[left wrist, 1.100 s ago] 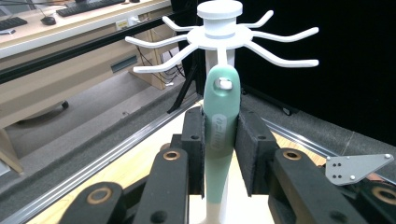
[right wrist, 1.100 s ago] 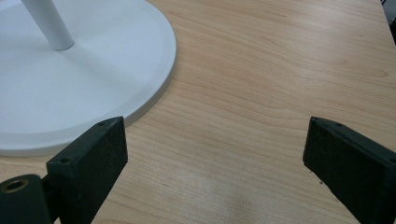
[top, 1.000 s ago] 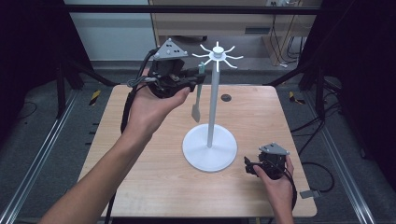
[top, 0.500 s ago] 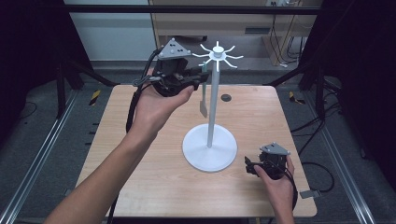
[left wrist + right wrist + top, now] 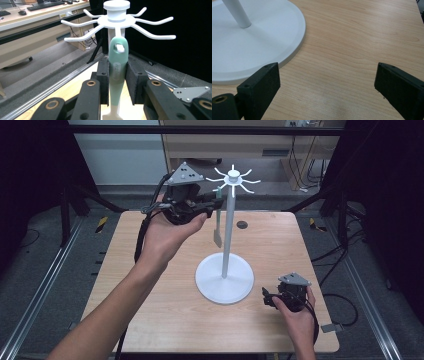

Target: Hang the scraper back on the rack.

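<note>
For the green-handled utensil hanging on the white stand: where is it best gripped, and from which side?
Grip the green-handled utensil on the thick mid-handle, below the hang hole on the hook, as the left gripper does now. Probably come in level from the side away from the pole, jaws on the handle's two flanks: it hangs upright, and the stand's arms crowd the top.

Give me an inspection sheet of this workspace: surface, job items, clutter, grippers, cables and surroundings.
Surface: wooden table, bare wood around the stand's base.
Job's things: white hook stand upright at mid table; green-handled utensil with its hanging hole on one hook.
Clutter: small dark round spot on the table behind the stand; nothing else seen.
Grippers: left gripper raised, shut on the utensil's handle; right gripper open, low over the table beside the stand's base.
Cables: black cable trails from the left gripper; more on the floor at right.
Surroundings: metal frame rails, a desk behind.
</note>
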The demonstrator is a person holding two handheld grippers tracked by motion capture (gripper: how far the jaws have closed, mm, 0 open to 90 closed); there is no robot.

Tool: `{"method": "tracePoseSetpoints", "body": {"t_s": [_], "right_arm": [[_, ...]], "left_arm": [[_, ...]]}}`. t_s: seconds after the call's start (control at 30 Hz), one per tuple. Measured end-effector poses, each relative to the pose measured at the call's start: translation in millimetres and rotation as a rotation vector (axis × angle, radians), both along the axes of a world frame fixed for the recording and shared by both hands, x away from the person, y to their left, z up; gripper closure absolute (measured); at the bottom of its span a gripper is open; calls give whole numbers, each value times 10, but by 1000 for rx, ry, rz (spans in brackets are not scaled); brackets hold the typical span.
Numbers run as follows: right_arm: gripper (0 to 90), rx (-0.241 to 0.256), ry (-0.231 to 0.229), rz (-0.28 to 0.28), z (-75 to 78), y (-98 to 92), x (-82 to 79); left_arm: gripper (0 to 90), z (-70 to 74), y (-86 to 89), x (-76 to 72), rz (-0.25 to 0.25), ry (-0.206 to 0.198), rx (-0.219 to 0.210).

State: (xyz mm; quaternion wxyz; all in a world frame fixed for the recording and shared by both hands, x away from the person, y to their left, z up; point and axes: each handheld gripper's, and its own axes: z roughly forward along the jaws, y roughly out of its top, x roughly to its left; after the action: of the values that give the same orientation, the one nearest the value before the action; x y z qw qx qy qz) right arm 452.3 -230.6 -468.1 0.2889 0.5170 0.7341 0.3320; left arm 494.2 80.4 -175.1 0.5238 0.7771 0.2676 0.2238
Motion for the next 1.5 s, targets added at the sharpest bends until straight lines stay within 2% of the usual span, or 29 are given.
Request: {"method": "tracePoseSetpoints", "body": {"t_s": [0.4, 0.67, 0.73, 1.13, 1.2, 1.27, 1.43, 1.5], "right_arm": [[66, 1, 2, 1, 0, 9, 0], [66, 0, 5, 2, 0, 22, -3], [66, -3, 3, 6, 3, 24, -3], [65, -2, 4, 6, 4, 29, 0], [65, -2, 6, 5, 4, 32, 0], [65, -8, 8, 5, 2, 33, 0], [65, -2, 7, 5, 5, 36, -3], [65, -3, 8, 5, 5, 35, -5]], "left_arm": [[688, -3, 20, -25, 0, -10, 10], [570, -5, 60, -105, 21, -44, 11], [538, 3, 71, -118, 25, -52, 22], [434, 23, 74, -170, 25, -61, 22], [393, 26, 81, -184, 34, -67, 0], [359, 33, 96, -190, 36, -71, 8], [235, 1, 110, -183, 37, -32, -13], [192, -17, 124, -188, 39, -29, -6]]}}
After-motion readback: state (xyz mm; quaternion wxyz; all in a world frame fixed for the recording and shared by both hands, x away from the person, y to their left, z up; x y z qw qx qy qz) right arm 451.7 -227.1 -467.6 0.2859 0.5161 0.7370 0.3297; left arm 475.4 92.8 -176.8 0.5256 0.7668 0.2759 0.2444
